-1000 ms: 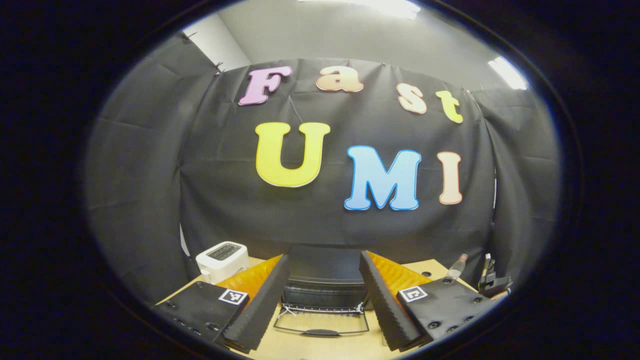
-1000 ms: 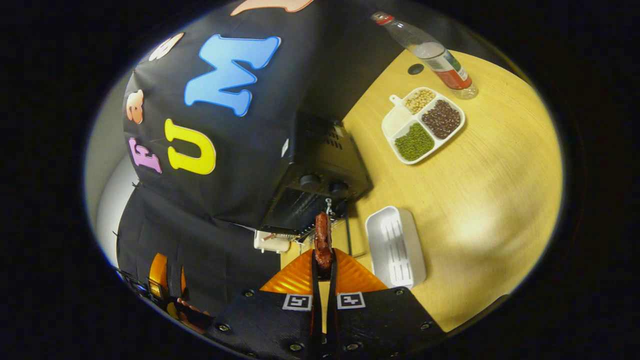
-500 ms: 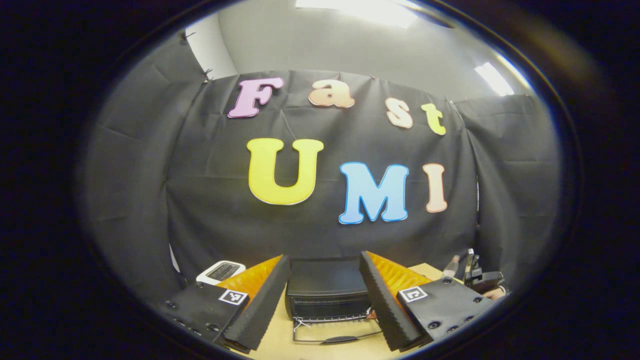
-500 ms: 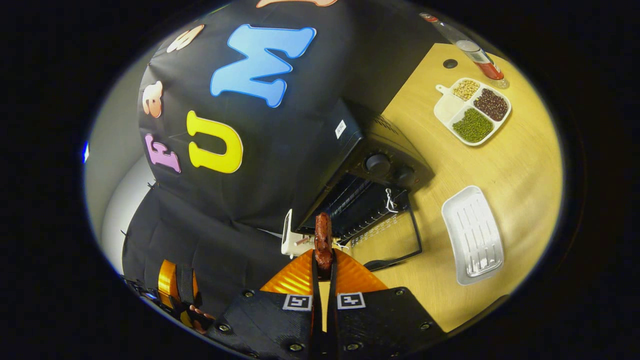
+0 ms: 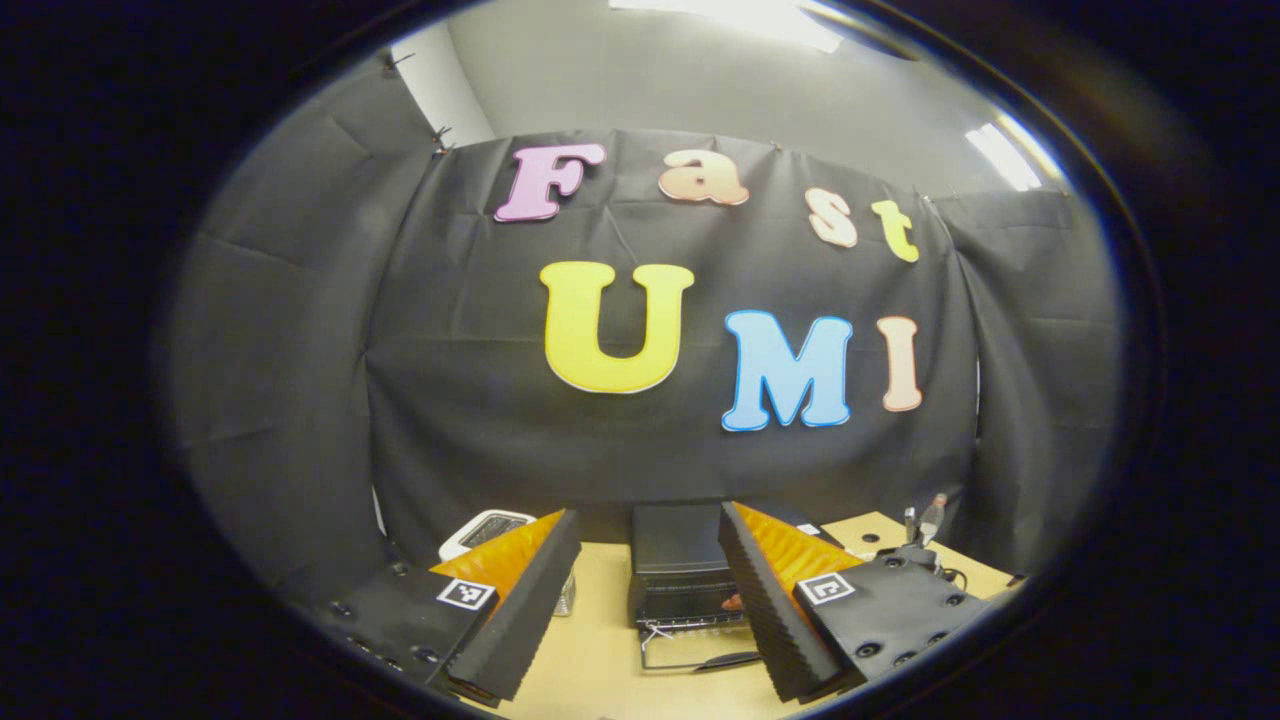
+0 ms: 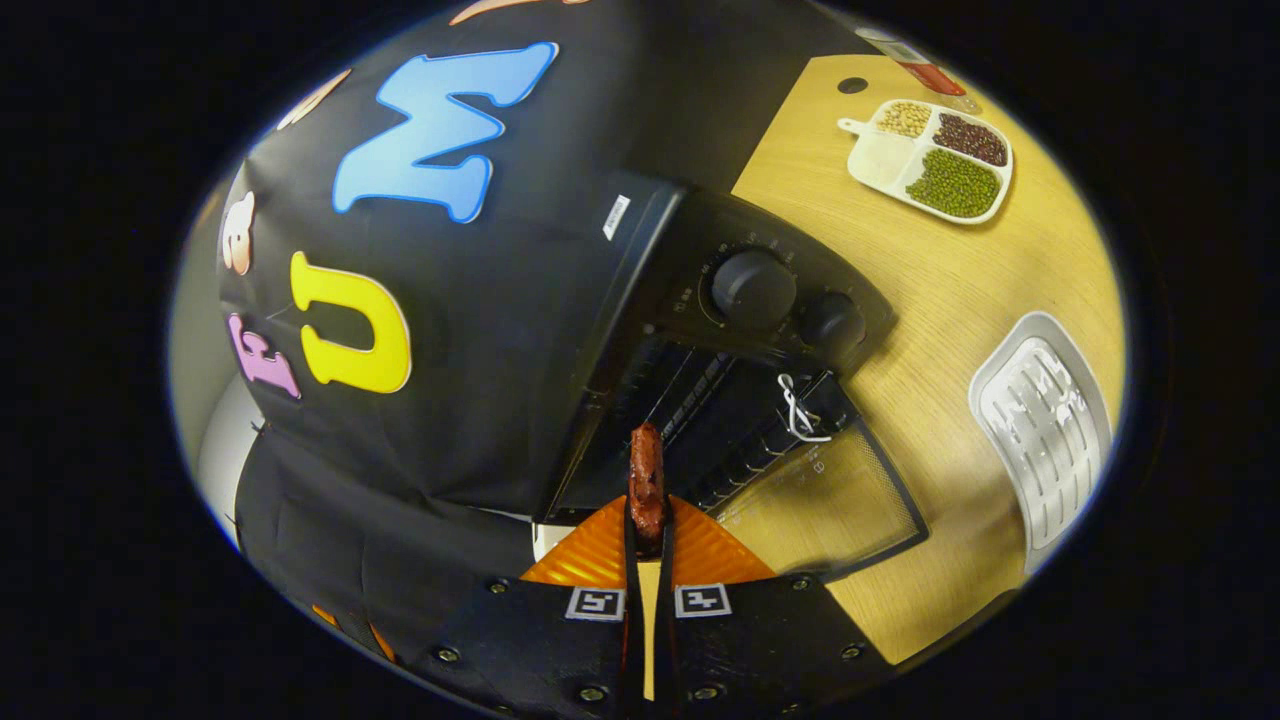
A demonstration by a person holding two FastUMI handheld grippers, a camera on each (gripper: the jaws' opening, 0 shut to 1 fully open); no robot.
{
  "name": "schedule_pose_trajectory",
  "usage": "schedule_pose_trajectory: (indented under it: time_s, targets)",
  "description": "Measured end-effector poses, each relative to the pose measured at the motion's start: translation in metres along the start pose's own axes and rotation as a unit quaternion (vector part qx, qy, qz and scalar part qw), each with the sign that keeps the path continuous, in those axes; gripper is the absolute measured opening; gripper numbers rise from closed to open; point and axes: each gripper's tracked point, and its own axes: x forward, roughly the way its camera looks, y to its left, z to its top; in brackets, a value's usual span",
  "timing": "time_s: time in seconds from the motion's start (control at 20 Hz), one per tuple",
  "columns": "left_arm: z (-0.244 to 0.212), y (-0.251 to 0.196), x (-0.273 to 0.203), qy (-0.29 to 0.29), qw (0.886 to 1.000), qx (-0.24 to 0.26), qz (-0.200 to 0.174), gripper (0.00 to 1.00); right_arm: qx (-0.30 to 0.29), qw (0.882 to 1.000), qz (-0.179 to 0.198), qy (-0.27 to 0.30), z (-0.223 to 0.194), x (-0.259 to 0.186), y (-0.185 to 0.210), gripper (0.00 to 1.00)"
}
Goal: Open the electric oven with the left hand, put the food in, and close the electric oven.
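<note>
The black electric oven (image 6: pixel 700 300) stands with its glass door (image 6: pixel 830 500) folded down flat and the wire rack showing inside. My right gripper (image 6: pixel 647 522) is shut on a reddish-brown sausage (image 6: pixel 647 475), whose tip points into the left part of the oven's opening. In the left gripper view the oven (image 5: pixel 680 560) stands farther off with its door (image 5: pixel 695 655) down, and a bit of the sausage (image 5: pixel 733 601) shows at its mouth. My left gripper (image 5: pixel 648 525) hangs back from the oven, open and holding nothing.
A ridged white tray (image 6: pixel 1045 430) lies right of the oven door. A divided dish of beans (image 6: pixel 930 160) and a bottle (image 6: pixel 915 70) sit farther back on the wooden table (image 6: pixel 960 290). A white toaster (image 5: pixel 490 525) stands left of the oven.
My right gripper has carried the sausage closer, up to the oven's open mouth. My left gripper has drawn back and swung left, so the oven looks smaller and sits right of centre.
</note>
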Motion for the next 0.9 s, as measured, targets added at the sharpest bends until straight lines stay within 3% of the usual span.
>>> schedule_pose_trajectory:
  time_s: [0.1,0.15,0.2,0.35,0.45,0.5,0.75,0.9]
  targets:
    - [-0.003,0.01,-0.002,0.004,1.0,0.002,0.008,0.9,0.018,1.0,-0.004,-0.015,0.002,0.02,-0.003,0.04]
    - [-0.005,0.015,-0.002,0.007,1.0,0.004,0.011,0.98,0.027,0.999,-0.011,-0.027,0.004,0.027,-0.007,0.04]
    - [-0.008,0.018,-0.002,0.012,1.0,0.005,0.014,0.9,0.038,0.998,-0.018,-0.04,0.006,0.034,-0.012,0.04]
    - [-0.015,0.032,0.0,0.026,0.999,0.008,0.025,0.98,0.081,0.994,-0.008,-0.07,0.011,0.055,-0.013,0.04]
    - [-0.016,0.039,0.001,0.029,0.999,0.006,0.028,0.94,0.105,0.99,-0.003,-0.095,0.02,0.065,-0.014,0.05]
    - [-0.018,0.043,0.002,0.033,0.999,0.006,0.03,0.99,0.112,0.988,-0.003,-0.103,0.022,0.069,-0.014,0.05]
    - [-0.023,0.055,0.011,0.041,0.998,0.011,0.039,0.99,0.115,0.982,-0.075,-0.13,0.027,0.078,-0.036,0.22]
    - [-0.022,0.048,0.017,0.037,0.999,0.004,0.029,0.99,0.061,0.985,-0.115,-0.113,0.021,0.071,-0.037,0.27]
